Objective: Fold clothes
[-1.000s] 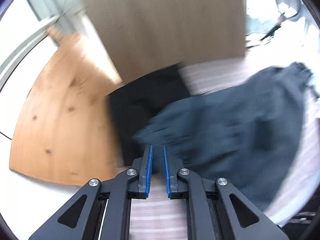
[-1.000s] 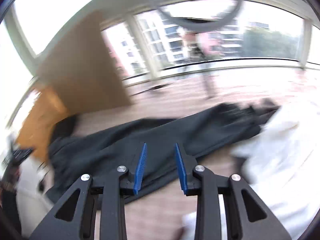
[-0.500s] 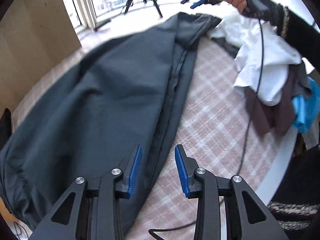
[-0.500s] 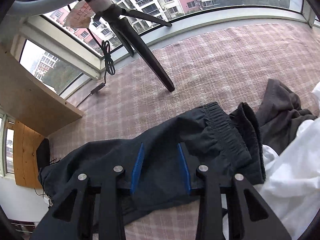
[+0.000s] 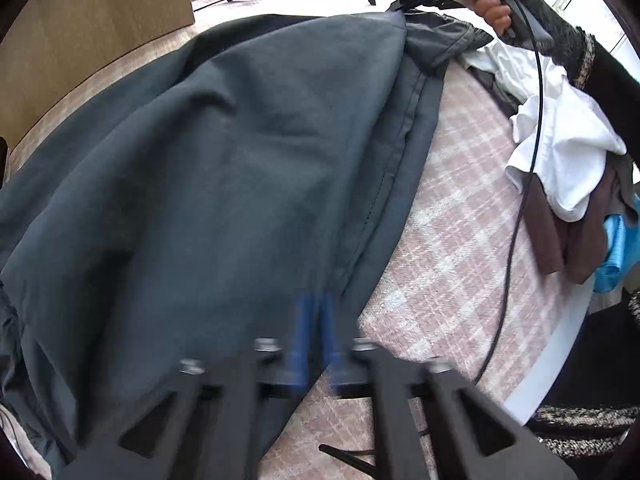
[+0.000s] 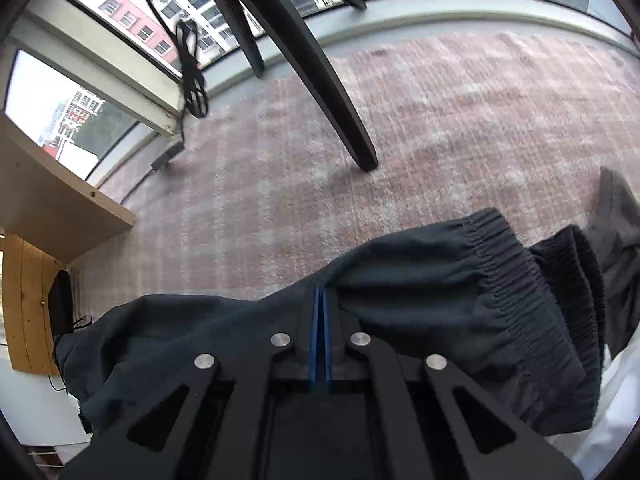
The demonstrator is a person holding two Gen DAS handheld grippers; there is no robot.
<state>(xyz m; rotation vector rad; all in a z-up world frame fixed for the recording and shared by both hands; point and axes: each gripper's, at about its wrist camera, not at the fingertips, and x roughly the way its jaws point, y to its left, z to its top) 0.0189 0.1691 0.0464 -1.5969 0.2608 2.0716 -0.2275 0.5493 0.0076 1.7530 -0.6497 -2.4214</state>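
Checked pink tablecloth (image 5: pixel 452 280) carries dark trousers (image 5: pixel 224 168), no readable labels; left gripper (image 5: pixel 316 320) at six o'clock and right gripper (image 6: pixel 321 320) have just closed, both pinching that fabric.

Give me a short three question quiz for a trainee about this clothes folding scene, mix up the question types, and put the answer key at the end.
1. True or false: the right gripper is open above the dark trousers.
2. What does the left gripper pinch: A the trousers' edge, B the white garment, C the black cable?
3. Fill in: the elastic waistband lies to the ___ of the right gripper in its own view.

Key: 1 false, it is shut on the fabric. 2 A. 3 right.
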